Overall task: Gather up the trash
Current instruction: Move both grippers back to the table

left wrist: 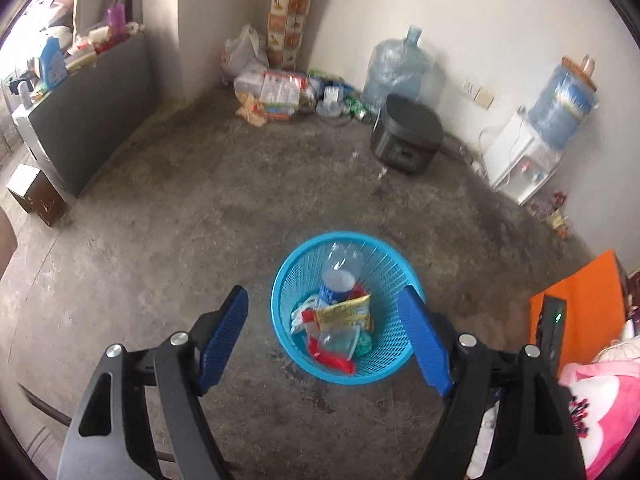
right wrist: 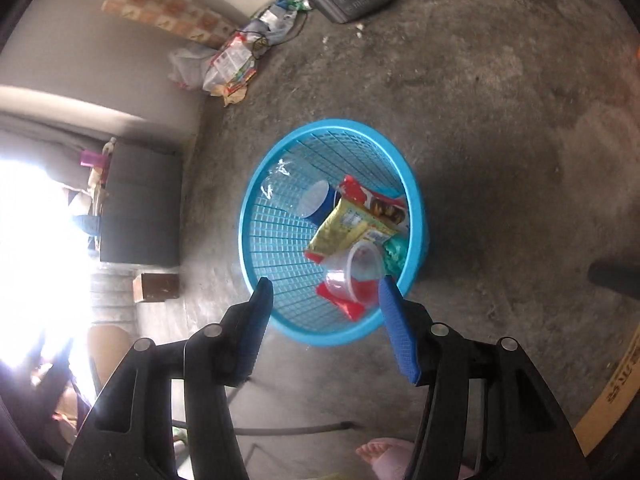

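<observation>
Blue basket (left wrist: pixel 384 364) of trash on the concrete floor (left wrist: pixel 200 240)

Inside lie a plastic bottle (left wrist: pixel 340 268), a yellow wrapper (left wrist: pixel 346 314) and a clear cup (right wrist: pixel 354 272) — both tools hang above it, the left tool (left wrist: pixel 324 300) and right tool (right wrist: pixel 326 286) spread, nothing between their blue pads.

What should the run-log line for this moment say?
left tool: open, empty | right tool: open, empty | blue basket: on floor, holds clear bottle, yellow wrapper, clear cup
</observation>
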`<state>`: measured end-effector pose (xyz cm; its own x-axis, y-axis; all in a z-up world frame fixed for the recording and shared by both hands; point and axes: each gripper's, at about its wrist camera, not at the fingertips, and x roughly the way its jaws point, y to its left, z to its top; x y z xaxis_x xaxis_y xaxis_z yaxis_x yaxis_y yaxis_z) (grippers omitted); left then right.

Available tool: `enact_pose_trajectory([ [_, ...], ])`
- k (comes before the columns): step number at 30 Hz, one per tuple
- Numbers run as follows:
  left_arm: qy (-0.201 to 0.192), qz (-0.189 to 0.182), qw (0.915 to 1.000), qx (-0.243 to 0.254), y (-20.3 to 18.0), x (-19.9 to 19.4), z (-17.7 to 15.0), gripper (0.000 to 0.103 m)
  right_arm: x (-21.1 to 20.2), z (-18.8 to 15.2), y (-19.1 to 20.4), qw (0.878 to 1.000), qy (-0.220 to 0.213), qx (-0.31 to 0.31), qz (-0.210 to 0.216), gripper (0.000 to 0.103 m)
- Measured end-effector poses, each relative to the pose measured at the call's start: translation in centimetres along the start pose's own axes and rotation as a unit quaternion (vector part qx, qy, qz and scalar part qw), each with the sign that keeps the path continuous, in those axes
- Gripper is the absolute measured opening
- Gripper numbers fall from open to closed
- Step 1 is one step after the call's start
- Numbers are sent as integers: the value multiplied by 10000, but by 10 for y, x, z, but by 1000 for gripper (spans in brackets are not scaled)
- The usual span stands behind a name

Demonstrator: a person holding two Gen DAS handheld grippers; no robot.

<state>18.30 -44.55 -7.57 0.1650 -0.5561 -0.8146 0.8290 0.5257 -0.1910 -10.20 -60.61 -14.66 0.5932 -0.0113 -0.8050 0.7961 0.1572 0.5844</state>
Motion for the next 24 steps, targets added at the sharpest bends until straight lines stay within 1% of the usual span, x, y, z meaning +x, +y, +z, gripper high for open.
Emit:
enact_pose_trajectory([
  [3, -295, -222, 9993, -103, -4, -36, 1, 75, -29, -7, 24, 9979, -370, -531, -9, 54],
  [4, -464, -378, 9980, -190, -6, -53, 1, 76, -39, -11, 34, 9960, -502, -741, -6, 54],
  [6, -680, -563, 9957, -297, -8, -77, 0, 77, -54, -17, 52, 9910, -736, -1119, 4, 54],
  [7, -845, -673, 9935, -364, -9, -95, -2, 78, -65, -22, 64, 9872, -888, -1324, 42, 56],
  [8, -929, -741, 9922, -382, -10, -107, -4, 79, -77, -27, 74, 9831, -1042, -1506, 78, 58],
  [10, -1068, -951, 9889, -400, -9, -138, -11, 79, -103, -38, 97, 9718, -1391, -1898, 141, 70],
  [11, -1107, -1020, 9877, -412, -8, -150, -14, 79, -113, -43, 106, 9664, -1540, -2051, 162, 72],
  [12, -1155, -1066, 9866, -436, -3, -163, -19, 79, -124, -50, 116, 9600, -1677, -2230, 208, 76],
  [14, -1275, -1063, 9848, -507, 13, -197, -35, 79, -140, -62, 130, 9495, -1825, -2525, 364, 79],
  [16, -1422, -929, 9839, -563, 28, -227, -50, 79, -154, -76, 143, 9405, -1854, -2786, 582, 79],
  [18, -1573, -685, 9832, -627, 45, -256, -69, 79, -162, -87, 152, 9350, -1801, -2941, 824, 79],
  [20, -1782, -308, 9811, -695, 65, -289, -94, 79, -168, -97, 161, 9293, -1690, -3106, 1064, 79],
  [21, -1837, -172, 9801, -726, 72, -299, -104, 79, -171, -103, 167, 9258, -1629, -3205, 1168, 79],
  [23, -1978, 194, 9758, -906, 92, -325, -129, 79, -176, -115, 178, 9204, -1532, -3347, 1317, 79],
  [24, -2071, 342, 9717, -1087, 104, -339, -144, 79, -178, -122, 185, 9173, -1491, -3432, 1361, 79],
])
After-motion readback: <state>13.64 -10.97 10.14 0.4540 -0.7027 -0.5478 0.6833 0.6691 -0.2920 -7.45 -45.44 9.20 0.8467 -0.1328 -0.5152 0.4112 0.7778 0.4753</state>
